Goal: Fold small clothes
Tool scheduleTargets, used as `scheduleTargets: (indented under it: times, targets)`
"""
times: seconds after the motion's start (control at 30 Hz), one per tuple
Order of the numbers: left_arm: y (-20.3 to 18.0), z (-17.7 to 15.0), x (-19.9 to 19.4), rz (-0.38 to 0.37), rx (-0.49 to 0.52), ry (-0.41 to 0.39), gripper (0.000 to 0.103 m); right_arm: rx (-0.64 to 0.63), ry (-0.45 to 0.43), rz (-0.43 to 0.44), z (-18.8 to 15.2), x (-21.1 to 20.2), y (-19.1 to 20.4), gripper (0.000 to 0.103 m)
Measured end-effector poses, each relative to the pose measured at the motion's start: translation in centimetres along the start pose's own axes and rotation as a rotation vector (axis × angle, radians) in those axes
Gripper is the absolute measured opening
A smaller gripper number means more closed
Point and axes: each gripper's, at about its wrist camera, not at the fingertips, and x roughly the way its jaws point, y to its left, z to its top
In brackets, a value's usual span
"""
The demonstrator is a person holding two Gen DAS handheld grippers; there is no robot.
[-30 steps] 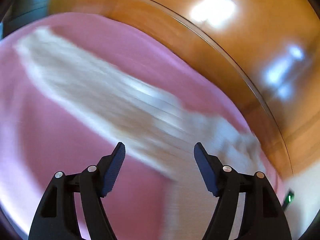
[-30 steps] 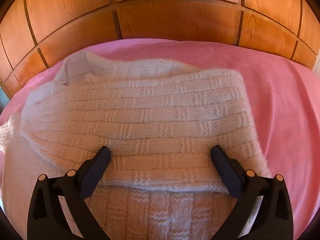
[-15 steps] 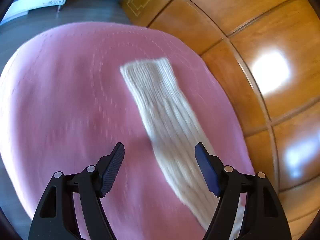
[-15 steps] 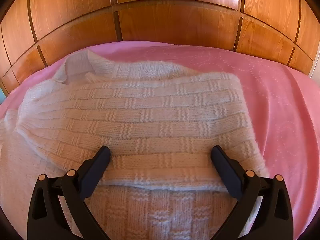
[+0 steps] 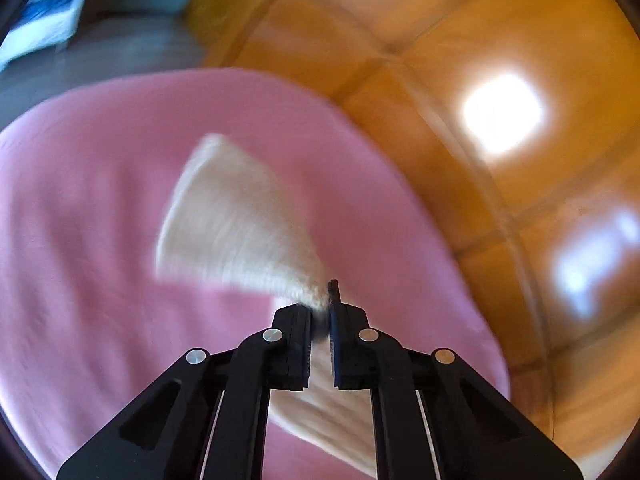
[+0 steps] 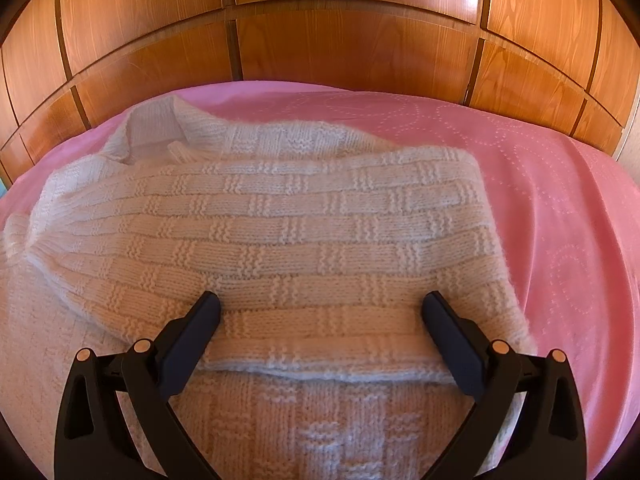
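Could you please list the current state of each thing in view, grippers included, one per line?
Left gripper: shut, pinching the sleeve.
Sleeve: cream knit, clamped near the fingertips, fanning out blurred over the bedspread.
Right gripper: open, jaws wide over the sweater, gripping nothing.
Sweater: cream knit, lying on the bedspread, one part folded over the body.
Pink bedspread: spread flat under the sweater.

No text, label, brand, number or sign can be read anywhere.
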Motion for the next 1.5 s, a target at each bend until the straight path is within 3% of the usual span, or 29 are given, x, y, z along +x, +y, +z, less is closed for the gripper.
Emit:
scheduleTargets:
  times: [0.17,0.33,0.4,0.53,0.63,0.73,0.83,0.93,0.97,1.1,1.27,1.33,1.5]
  targets:
    - [-9.9,-5.5,-1.9,-0.167,0.242,0.031,0.006,0.005,-0.002,0.007,0.1,0.1,0.1,0.101]
    - [-18.9,-14.4,-0.8,-0.300,0.440,0.148,0.006,0.013,-0.005,0.014,0.1,0.2,0.1,0.101]
    - [-21.3,-18.3,0.4,-0.327,0.497,0.223,0.006,0.016,-0.005,0.016,0.1,0.2,0.1,0.101]
    - [-24.0,-24.2,3.7,-0.302,0.589,0.338,0.006,0.027,-0.007,0.020,0.1,0.2,-0.3,0.101]
    - [-24.0,-26.7,4.9,-0.261,0.611,0.399,0.010,0.032,-0.010,0.026,0.0,0.1,-0.4,0.101]
    - [-22.1,-28.1,3.0,-0.239,0.632,0.386,0.019,0.034,-0.005,0.026,0.1,0.1,-0.5,0.101]
    - [-20.3,-28.4,1.2,-0.221,0.638,0.369,0.019,0.062,-0.009,0.050,1.0,-1.0,-0.8,0.098]
    - [-19.0,-28.8,-0.2,-0.183,0.656,0.342,0.019,0.114,-0.056,0.197,2.2,-3.3,0.2,0.086]
    - [-18.4,-28.9,-0.5,-0.174,0.656,0.335,0.019,0.126,-0.050,0.301,2.8,-3.9,1.3,0.079]
    - [-16.6,-29.0,-1.0,-0.146,0.632,0.340,0.019,0.082,0.052,0.487,3.7,-2.7,6.8,0.059]
    - [-14.8,-28.7,-1.2,-0.132,0.604,0.352,0.019,0.070,0.197,0.491,3.9,1.9,11.8,0.027]
    - [-14.8,-28.9,-1.2,-0.124,0.624,0.353,0.019,0.055,0.185,0.486,4.5,1.6,12.2,0.007]
    - [-14.3,-28.2,-1.4,-0.134,0.597,0.357,0.019,-0.008,-0.031,0.479,6.8,-6.0,10.1,0.006]
